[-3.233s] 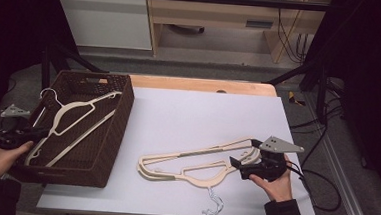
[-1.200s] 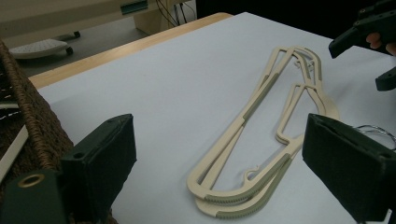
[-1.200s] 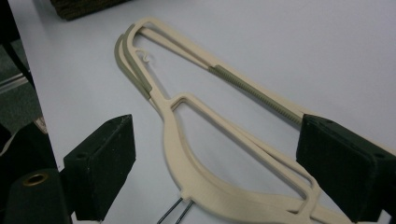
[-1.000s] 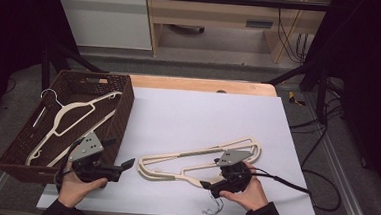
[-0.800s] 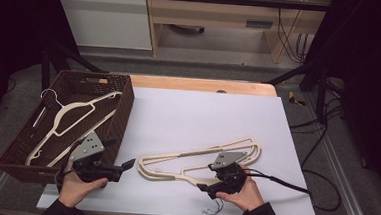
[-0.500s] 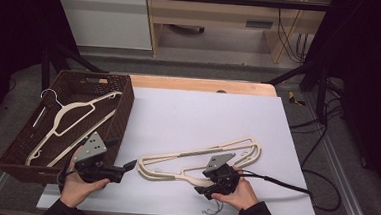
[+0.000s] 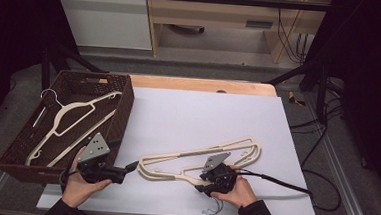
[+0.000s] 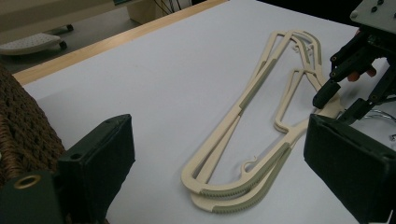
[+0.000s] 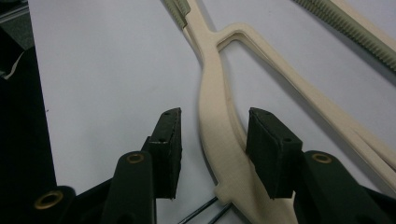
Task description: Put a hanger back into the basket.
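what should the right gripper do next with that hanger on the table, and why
Probably close the right gripper. Its fingers stand open on either side of the cream hanger's neck, just above the wire hook, apparently without touching it. The left gripper waits open near the hangers' left end, beside the basket.

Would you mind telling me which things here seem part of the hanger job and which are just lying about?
Part of the job, as far as I can judge:
- hangers on the table, stacked
- right gripper, open astride a hanger's neck
- left gripper, open by the hangers' end
- wicker basket
- hanger in the basket

Just about:
- cables beside the table
- wooden bench behind
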### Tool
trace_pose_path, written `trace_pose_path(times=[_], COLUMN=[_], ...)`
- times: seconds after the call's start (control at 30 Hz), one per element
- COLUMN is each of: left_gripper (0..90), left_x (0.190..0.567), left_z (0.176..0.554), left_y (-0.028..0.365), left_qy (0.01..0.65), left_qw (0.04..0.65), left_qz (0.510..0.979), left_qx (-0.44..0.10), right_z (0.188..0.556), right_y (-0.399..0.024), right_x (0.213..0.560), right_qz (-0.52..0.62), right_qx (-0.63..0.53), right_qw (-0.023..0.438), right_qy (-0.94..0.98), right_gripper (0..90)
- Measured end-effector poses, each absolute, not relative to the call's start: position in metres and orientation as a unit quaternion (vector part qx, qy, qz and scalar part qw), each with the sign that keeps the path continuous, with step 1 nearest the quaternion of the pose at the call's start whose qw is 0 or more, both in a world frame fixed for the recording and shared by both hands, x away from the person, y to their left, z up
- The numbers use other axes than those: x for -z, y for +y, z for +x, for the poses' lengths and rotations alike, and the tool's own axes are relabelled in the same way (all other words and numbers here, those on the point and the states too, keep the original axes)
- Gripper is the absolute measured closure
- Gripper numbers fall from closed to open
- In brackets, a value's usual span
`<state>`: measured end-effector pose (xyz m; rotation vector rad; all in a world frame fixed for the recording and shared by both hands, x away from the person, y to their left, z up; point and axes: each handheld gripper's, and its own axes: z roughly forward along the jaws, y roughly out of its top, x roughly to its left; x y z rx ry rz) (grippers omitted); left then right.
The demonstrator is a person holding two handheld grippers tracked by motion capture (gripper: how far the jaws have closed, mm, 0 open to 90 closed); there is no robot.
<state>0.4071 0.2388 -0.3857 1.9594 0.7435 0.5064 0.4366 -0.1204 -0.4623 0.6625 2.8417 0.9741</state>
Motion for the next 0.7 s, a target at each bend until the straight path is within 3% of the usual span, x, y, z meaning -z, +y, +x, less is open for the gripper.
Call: trace_pose_path(times=[0.27,0.57,0.7], left_gripper=[8.5,8.9,9.3], left_x=[0.3866,0.3866,0.3836], left_z=[0.4076,0.4099,0.408], left_y=[0.2377,0.2374,0.2383], left_qy=[0.303,0.302,0.298], left_qw=[0.472,0.492,0.499], left_qz=[0.802,0.797,0.795], left_qx=[-0.206,-0.178,-0.174], right_z=[0.4394,0.4416,0.4432], right_y=[-0.1188,-0.1203,-0.121], right_x=[0.4672,0.4666,0.4657], right_qz=[0.205,0.195,0.193], right_qx=[-0.31,-0.311,-0.311], right_qw=[0.042,0.053,0.05], right_qy=[0.927,0.929,0.929], right_gripper=[52.4,66.1,67.0])
